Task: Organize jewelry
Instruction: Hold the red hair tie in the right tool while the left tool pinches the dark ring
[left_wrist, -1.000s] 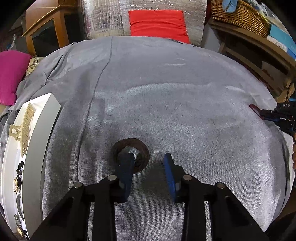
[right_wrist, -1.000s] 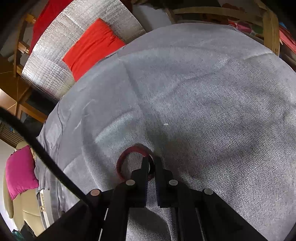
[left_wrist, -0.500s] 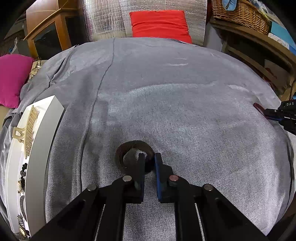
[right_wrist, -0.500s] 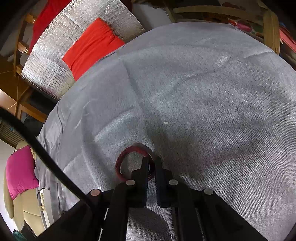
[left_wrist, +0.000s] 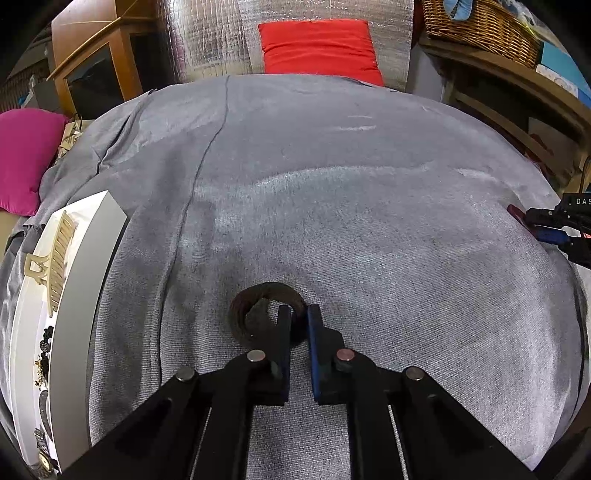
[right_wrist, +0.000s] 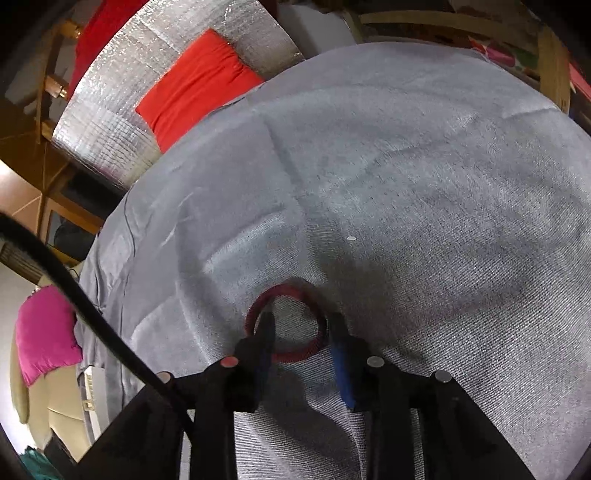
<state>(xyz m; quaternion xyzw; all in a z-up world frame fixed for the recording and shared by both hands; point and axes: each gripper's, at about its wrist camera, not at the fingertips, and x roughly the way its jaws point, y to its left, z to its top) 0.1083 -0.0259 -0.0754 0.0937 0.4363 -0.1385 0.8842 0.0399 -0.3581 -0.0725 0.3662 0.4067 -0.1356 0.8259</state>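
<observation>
found grey cloth (left_wrist: 369, 221) spread over whole work surface, mostly bare. noted white tray (left_wrist: 85, 266) at its left edge, already holding cream hair claw (left_wrist: 51, 258) and small dark and gilt pieces; judged sorting partly done. counted two rings left out on cloth: dark brown ring (left_wrist: 255, 299) and red ring (right_wrist: 291, 354), neither yet moved to tray. observed left gripper (left_wrist: 295, 317) pitched steeply down, fingers closed on near right rim of dark brown ring, ring resting on cloth. observed right gripper (right_wrist: 299, 332) likewise angled down, jaws just parted and standing apart, one finger inside the red ring's left rim and one outside its right rim, pads not pressing; red ring lying flat, released
</observation>
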